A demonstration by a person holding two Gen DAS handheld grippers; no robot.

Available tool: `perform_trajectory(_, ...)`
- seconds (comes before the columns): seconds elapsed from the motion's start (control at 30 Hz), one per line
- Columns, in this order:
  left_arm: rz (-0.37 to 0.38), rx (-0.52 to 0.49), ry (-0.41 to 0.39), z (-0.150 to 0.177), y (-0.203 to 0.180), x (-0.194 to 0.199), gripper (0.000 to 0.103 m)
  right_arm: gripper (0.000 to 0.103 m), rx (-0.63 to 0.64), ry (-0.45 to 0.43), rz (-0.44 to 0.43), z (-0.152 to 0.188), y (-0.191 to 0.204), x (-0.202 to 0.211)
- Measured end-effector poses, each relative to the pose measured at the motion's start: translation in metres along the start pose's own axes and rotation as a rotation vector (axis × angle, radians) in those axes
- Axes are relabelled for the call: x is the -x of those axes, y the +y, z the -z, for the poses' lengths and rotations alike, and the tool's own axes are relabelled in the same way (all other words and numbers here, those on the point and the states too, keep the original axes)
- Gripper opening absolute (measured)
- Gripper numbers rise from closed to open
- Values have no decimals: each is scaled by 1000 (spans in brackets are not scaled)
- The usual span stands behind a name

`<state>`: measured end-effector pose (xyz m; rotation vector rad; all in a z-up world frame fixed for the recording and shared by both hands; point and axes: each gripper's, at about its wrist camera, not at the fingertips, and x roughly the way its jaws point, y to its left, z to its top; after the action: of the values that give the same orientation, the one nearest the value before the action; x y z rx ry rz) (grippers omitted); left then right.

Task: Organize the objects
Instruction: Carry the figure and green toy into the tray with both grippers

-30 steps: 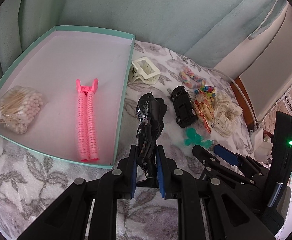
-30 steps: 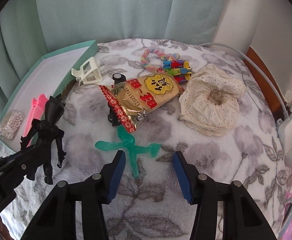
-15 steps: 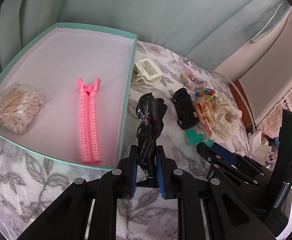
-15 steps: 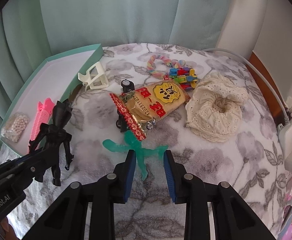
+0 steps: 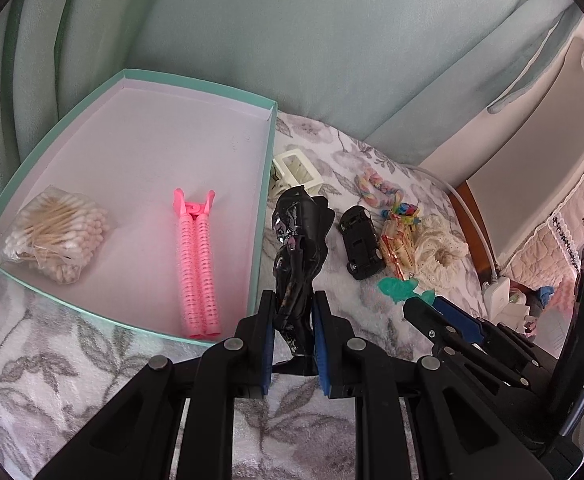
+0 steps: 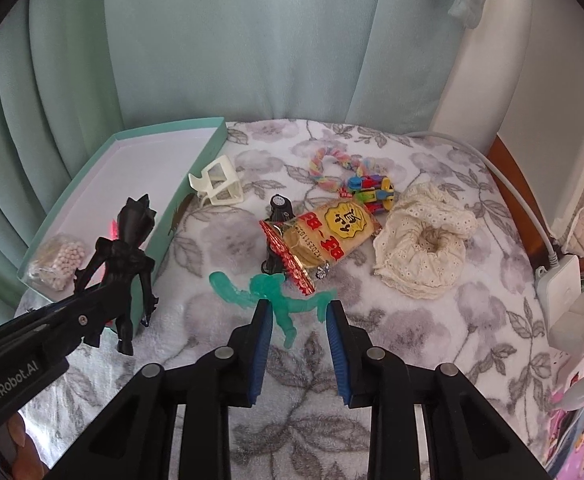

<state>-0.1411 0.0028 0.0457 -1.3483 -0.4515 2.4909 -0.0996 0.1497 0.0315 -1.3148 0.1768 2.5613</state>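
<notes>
Our left claw (image 5: 292, 332) is clamped on the legs of a black figurine (image 5: 298, 248), holding it upright in the air just beside the right wall of the teal tray (image 5: 262, 216). Inside the tray we've got a bag of cotton swabs (image 5: 54, 236) and a pink hair roller clip (image 5: 196, 272).

Our right claw (image 6: 298, 332) is parted, with its blue pads either side of a green translucent figure (image 6: 276, 300) lying flat on the flowered blanket (image 6: 412, 340); we can't tell whether the pads touch it. Beyond it sit a snack packet (image 6: 324, 240) resting over a black toy car (image 6: 278, 216), a cream scrunchie (image 6: 424, 252), a white hair claw clip (image 6: 218, 182) and a colourful block toy (image 6: 372, 192).
</notes>
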Motion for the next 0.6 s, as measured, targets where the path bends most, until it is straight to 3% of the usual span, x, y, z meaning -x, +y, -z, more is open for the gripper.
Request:
perform_trajectory(0.27, 1, 33, -61, -13, 19, 22, 18, 30, 42, -39, -14, -18, 26, 10)
perform_trajectory(0.6, -103, 144, -156, -36, 91, 51, 18, 30, 132, -55, -82, -37, 88, 2)
